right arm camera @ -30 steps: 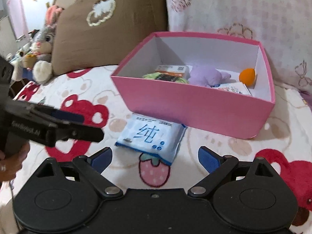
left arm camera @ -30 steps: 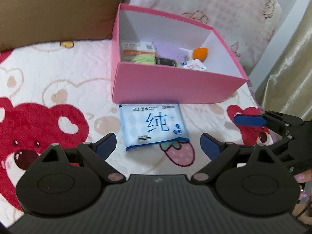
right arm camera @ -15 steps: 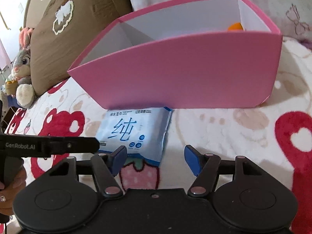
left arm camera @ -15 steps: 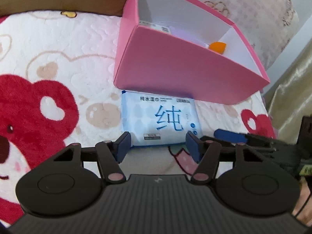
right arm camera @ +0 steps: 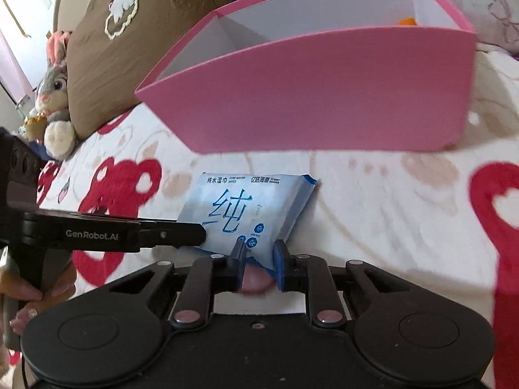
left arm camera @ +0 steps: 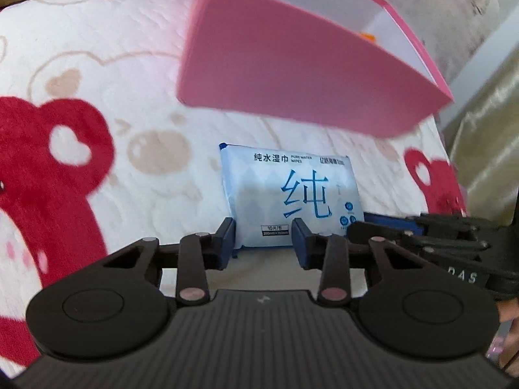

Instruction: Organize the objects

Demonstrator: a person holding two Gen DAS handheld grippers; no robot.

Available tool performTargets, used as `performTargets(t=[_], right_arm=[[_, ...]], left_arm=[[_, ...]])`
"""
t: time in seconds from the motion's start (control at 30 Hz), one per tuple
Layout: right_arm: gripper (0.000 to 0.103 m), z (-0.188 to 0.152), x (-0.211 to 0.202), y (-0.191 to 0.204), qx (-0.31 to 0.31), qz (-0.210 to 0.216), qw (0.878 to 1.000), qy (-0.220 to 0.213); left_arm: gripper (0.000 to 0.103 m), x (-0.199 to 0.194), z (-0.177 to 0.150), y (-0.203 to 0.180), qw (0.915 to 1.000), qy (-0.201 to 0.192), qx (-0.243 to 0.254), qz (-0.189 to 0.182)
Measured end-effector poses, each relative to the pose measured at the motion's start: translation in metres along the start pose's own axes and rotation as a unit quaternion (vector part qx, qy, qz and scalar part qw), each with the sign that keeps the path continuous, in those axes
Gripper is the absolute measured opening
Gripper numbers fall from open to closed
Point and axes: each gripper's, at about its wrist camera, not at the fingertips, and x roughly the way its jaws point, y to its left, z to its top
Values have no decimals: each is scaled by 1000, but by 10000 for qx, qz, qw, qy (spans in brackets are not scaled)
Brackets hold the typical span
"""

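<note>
Blue-and-white film covers the one wipes pack (left arm camera: pixel 288 194), which lies flat on the bear-print bedspread (left arm camera: pixel 97 123), near the pink box (left arm camera: pixel 292 64) and apart from its front wall. In the left wrist view the left gripper (left arm camera: pixel 263 240) straddles the near edge of the pack: its jaws are closing, with the left pad at the near left corner and the right pad against the printed face. Full pad contact cannot be confirmed. In the right wrist view the right gripper (right arm camera: pixel 258 261) has its jaws clamped on the near right corner of the pack (right arm camera: pixel 249 210), and the film bunches between the pads. The printed top edge of the pack points far, toward the box (right arm camera: pixel 324 97). Its long axis runs left to right. Count: one pack, one box, two grippers. One plush rabbit (right arm camera: pixel 53 97) sits far left beside one brown cushion (right arm camera: pixel 146 32).
</note>
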Motion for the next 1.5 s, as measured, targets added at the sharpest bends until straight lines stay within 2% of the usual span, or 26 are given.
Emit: performTargets(t=[0.1, 0.2, 0.3, 0.4, 0.5, 0.53, 0.6, 0.67, 0.7, 0.9, 1.2, 1.33, 1.5], right_arm=[[26, -1, -5, -11, 266, 19, 9996, -97], [30, -1, -7, -20, 470, 39, 9987, -165], [30, -5, 1, -30, 918, 494, 9945, 97], [32, -8, 5, -27, 788, 364, 9962, 73], [40, -7, 2, -25, 788, 263, 9965, -100], [42, -6, 2, -23, 730, 214, 9970, -139], [43, -5, 5, -18, 510, 150, 9985, -148], [45, -4, 14, -16, 522, 175, 9984, -143], [42, -5, 18, -15, 518, 178, 9984, -124], [33, -8, 10, -5, 234, 23, 9996, -163], [32, -10, 1, 5, -31, -312, 9994, -132], [32, -12, -3, 5, -22, -360, 9993, -104], [32, -19, -18, 8, -245, -379, 9990, 37]], left_arm=[[38, 1, -4, -10, 9995, 147, 45, 283], [39, -5, -5, -11, 9996, 94, -45, 264], [39, -2, -3, -16, 9988, 46, 126, 469], [40, 0, 3, -10, 9991, -62, -179, 384], [46, 5, 7, -6, 9983, -182, -318, 451], [51, 8, 8, -5, 9981, -184, -329, 485], [51, 9, 9, -3, 9979, -184, -429, 439], [46, 11, 10, -3, 9985, -127, -445, 308], [44, 11, 10, -3, 9986, -112, -468, 232], [43, 10, 3, -19, 9984, -177, -391, 362], [41, -2, -9, -39, 9985, -279, -178, 446], [41, -4, -15, -40, 9982, -334, -319, 375], [41, -11, -18, -45, 9991, -271, -262, 178]])
